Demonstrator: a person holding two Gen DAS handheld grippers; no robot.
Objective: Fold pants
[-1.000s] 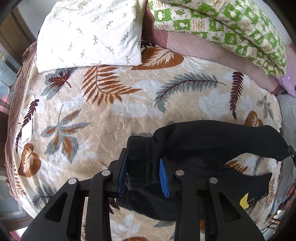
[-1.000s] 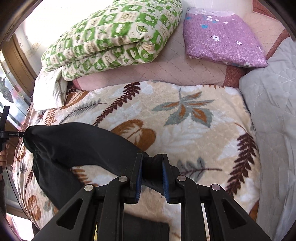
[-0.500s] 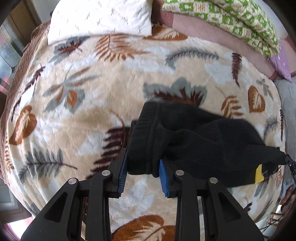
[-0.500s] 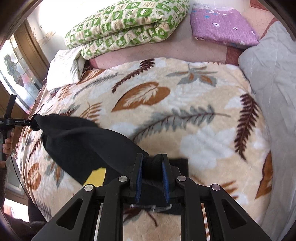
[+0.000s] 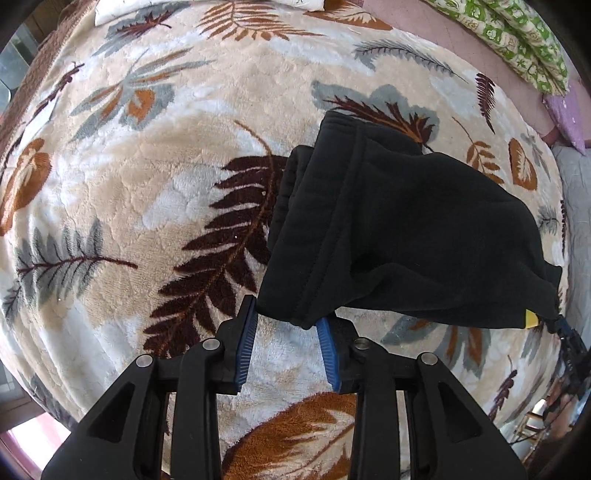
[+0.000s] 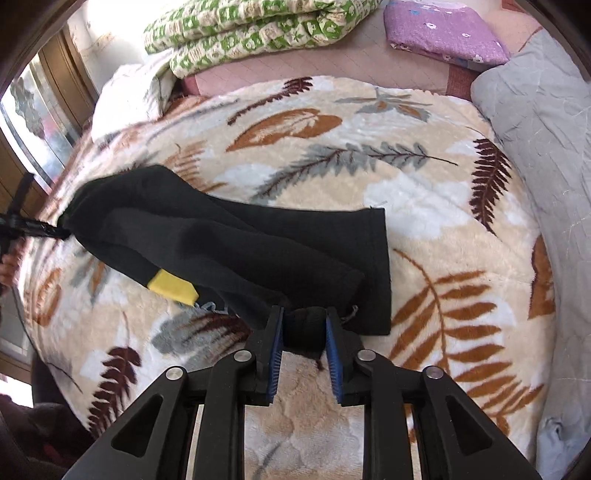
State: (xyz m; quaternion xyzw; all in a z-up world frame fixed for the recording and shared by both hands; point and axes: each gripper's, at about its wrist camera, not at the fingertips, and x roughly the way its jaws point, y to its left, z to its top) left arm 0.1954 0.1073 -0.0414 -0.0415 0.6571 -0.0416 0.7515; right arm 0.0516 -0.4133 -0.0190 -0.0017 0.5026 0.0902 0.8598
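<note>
The pants, black and thick, lie bunched across the leaf-patterned blanket, stretched between the two grippers. In the left wrist view their ribbed waistband end sits at the tips of the left gripper: a corner of cloth is between the blue pads, the jaws are narrowly apart and opening, and the pads seem barely to pinch it. In the right wrist view the right gripper has a thick wad of the same cloth between its pads, jaws also opening, the fabric filling the gap. A yellow tag shows just left of and beyond those fingers, and a hemmed leg end lies flat just ahead to their right. Beyond, a green quilt and a purple folded cloth lie well apart at the bed's head.

This looks like the laying-down step of a fold. Next, both hands should let go fully and draw back without dragging cloth, then regrip for the next fold.
</note>
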